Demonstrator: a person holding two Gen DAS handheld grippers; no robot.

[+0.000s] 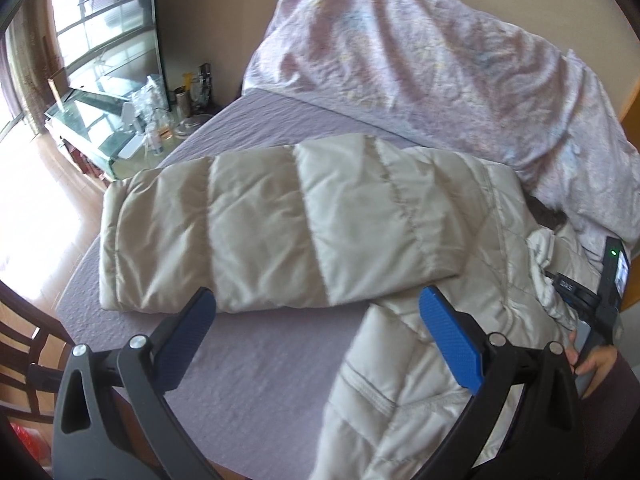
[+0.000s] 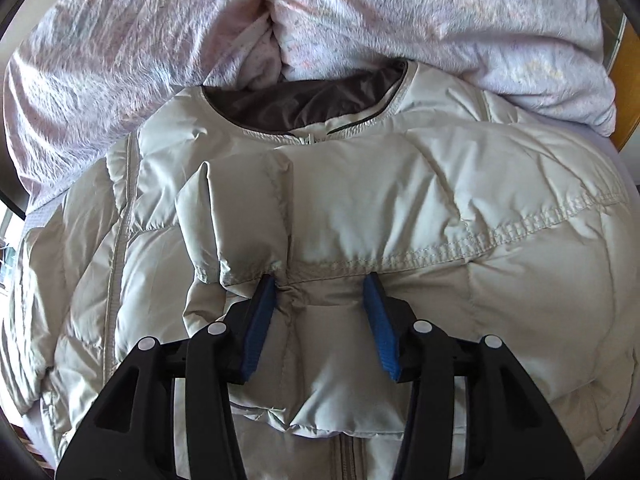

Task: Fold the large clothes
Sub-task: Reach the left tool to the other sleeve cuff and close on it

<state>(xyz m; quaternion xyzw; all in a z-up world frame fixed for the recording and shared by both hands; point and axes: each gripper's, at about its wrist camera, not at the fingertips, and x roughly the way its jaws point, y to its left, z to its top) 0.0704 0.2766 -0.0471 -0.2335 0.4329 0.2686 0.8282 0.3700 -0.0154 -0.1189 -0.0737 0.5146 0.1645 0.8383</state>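
Note:
A beige puffer jacket (image 2: 440, 200) lies front up on the bed, collar (image 2: 304, 100) toward the duvet. In the right wrist view one sleeve (image 2: 248, 216) is folded over the chest, and my right gripper (image 2: 320, 280) is shut on its padded end, the fabric puckered at the left pad. The other sleeve (image 1: 260, 220) stretches out flat to the left in the left wrist view. My left gripper (image 1: 318, 294) hangs wide open just in front of that sleeve's near edge, over the bed sheet (image 1: 260, 360), with nothing between its fingers.
A crumpled pinkish duvet (image 1: 400, 60) is heaped at the head of the bed behind the jacket. A glass table (image 1: 100, 120) with bottles stands beyond the bed's left edge. A wooden chair (image 1: 24, 352) is at the lower left. A hand (image 1: 596, 364) holds the other gripper at the right.

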